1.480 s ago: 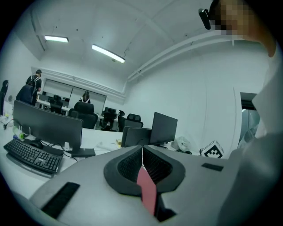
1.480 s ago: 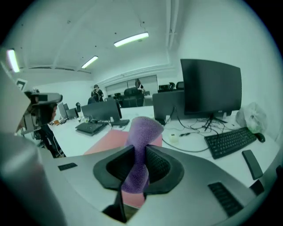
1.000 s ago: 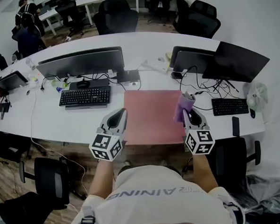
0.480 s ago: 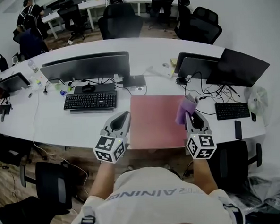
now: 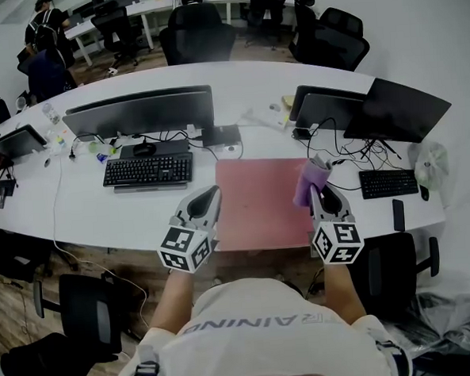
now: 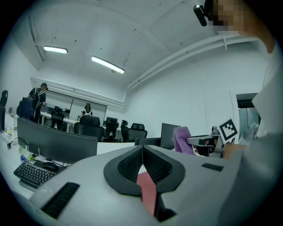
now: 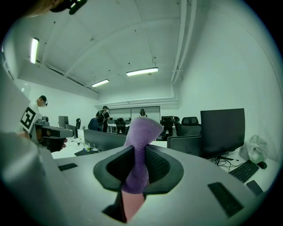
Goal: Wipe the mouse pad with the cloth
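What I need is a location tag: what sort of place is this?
Probably an open-plan office: a long white desk carrying monitors and keyboards, black office chairs at more desks behind.

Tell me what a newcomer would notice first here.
The purple fuzzy cloth stands out, pinched upright in the right hand-held gripper at the right edge of the pink rectangular mouse pad. The left hand-held gripper hovers shut and empty at the pad's left edge.

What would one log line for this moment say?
left gripper: shut, empty | right gripper: shut on purple cloth | mouse pad: pink, cloth over its right edge
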### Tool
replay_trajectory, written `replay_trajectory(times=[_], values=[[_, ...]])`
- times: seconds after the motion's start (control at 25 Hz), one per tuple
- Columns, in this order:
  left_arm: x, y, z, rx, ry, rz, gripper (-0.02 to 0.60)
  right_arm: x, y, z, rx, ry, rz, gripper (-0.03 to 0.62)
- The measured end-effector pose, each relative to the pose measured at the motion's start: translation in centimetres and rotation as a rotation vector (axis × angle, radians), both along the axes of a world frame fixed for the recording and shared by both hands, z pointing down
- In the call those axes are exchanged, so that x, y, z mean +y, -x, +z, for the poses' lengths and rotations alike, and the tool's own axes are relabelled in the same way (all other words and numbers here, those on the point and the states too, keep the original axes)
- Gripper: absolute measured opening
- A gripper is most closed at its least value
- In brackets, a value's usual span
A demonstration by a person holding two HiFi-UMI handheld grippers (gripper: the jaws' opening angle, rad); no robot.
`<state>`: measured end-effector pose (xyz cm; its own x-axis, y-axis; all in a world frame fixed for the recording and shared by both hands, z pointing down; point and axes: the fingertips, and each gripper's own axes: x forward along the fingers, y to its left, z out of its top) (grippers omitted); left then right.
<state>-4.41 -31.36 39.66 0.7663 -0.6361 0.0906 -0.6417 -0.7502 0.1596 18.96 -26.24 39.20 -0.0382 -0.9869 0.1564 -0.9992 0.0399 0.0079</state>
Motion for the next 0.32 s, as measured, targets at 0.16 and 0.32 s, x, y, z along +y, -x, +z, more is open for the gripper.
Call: replay_trajectory(times=[0.16, 0.32], values=[[-0.2, -0.8, 0.0, 0.001, 0.003, 0.008, 0.032, -0.1, -0.5, 0.1, -0.009, 0.004, -0.004, 0.091], [-0.4, -1.7, 0.0, 0.002, 0.002, 0.016, 0.032, -0.3, -1.2, 0.3, -0.012, 0.01, -0.003, 0.091]])
